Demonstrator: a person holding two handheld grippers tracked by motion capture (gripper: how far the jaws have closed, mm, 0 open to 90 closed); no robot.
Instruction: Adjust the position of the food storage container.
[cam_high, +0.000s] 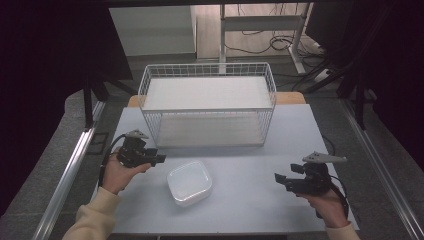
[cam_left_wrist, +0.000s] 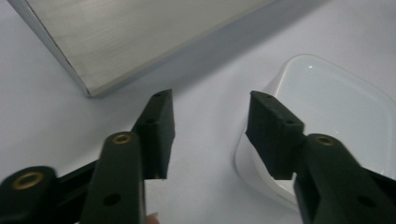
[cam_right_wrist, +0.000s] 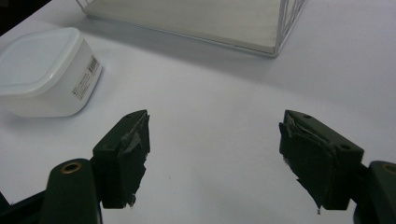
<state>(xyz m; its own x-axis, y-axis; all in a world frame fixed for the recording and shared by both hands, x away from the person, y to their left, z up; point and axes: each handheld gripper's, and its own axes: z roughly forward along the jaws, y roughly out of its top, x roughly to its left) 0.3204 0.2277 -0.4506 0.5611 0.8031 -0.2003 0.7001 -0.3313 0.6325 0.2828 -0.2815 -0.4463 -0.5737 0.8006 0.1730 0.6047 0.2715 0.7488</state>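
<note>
Left tool (cam_left_wrist: 210, 135) hovers parted beside the white lidded tub (cam_high: 189, 182) (light, stiff, slick plastic, I reckon), so pinch its corner wall; right tool (cam_right_wrist: 212, 158) gapes unladen.

Left claw (cam_left_wrist: 210, 135) parted, white container (cam_left_wrist: 345, 112) beside, rack base (cam_left_wrist: 135, 37)

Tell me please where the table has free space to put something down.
The table is bare between the white container and the right hand-held gripper, and right of the wire rack. It is crowded around the left hand-held gripper, close to container and rack.
</note>
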